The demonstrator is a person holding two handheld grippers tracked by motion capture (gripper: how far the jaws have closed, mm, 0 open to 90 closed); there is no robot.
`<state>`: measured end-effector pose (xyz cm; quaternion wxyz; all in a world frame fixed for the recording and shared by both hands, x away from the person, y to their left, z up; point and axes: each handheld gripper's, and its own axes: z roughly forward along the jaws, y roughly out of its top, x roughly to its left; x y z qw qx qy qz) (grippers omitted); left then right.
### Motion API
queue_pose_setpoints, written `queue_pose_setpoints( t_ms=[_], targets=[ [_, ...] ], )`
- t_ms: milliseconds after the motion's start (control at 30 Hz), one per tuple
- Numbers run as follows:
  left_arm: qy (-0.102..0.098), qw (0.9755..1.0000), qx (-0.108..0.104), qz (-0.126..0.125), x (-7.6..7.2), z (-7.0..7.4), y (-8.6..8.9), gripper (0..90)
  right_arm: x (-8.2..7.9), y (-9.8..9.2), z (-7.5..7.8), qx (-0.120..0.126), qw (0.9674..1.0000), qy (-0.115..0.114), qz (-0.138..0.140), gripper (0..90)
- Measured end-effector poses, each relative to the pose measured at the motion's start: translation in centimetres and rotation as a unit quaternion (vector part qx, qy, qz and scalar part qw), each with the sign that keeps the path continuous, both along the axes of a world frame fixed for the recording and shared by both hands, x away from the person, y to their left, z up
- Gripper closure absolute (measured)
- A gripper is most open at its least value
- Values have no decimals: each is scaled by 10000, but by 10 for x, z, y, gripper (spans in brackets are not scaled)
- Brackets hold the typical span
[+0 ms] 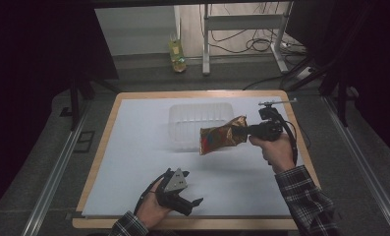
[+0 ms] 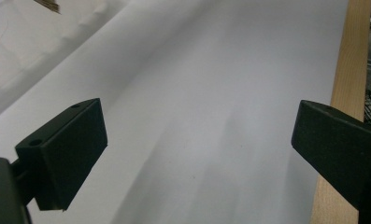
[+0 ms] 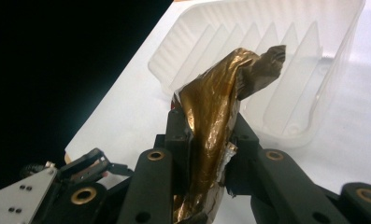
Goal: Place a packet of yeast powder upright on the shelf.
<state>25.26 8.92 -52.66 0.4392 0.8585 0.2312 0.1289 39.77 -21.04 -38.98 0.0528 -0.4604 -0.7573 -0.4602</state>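
Observation:
A crumpled gold snack bag (image 1: 221, 139) hangs in the air over the white sheet, just in front of a clear ribbed plastic tray (image 1: 178, 129). My right gripper (image 1: 244, 130) points left and is shut on the bag's right end. In the right gripper view the bag (image 3: 220, 93) stands pinched between the black jaws of the right gripper (image 3: 206, 135), with the tray (image 3: 211, 42) lying beyond it. My left gripper (image 1: 187, 204) rests near the table's front edge, open with nothing in it. The left gripper view has its jaws (image 2: 197, 135) wide apart above bare sheet.
A white sheet (image 1: 133, 147) covers the wooden table (image 1: 101, 147). The table's wooden edge (image 2: 346, 84) runs just beside the left gripper. A yellow bottle (image 1: 177, 54) stands on the floor beyond the table, near a metal frame (image 1: 206, 44) and cables.

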Motion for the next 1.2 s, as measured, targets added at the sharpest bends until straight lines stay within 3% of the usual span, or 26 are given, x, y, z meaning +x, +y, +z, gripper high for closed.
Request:
queue_pose_setpoints(
  t_ms=[500, 1200],
  targets=[
    [8, 10000, -68, -29, 1, 0, 0, 15, 27, 14, 8, -125, 9997, -58, -184, 745],
    [-3, 10000, -48, -50, 0, 0, -1, 16, 57, 40, 6, -448, 9983, -84, -366, 744]
  ],
)
